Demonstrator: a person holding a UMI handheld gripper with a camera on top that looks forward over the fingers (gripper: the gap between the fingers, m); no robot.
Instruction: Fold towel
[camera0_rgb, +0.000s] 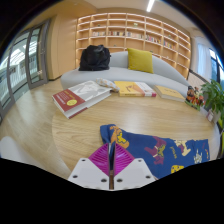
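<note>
I see through one camera that rides on the claw (112, 166). It sits low and close over the counter (50, 125), looking forward along both fingers, toward the sofa (120, 72) and shelves (135, 35) far back.

before you: wooden table (50, 128) bearing a blue patterned towel (165, 150), an open magazine (82, 96), and books (134, 89).

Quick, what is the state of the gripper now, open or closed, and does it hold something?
Gripper: closed on the near edge of the blue patterned towel, which lies on the wooden table.
</note>
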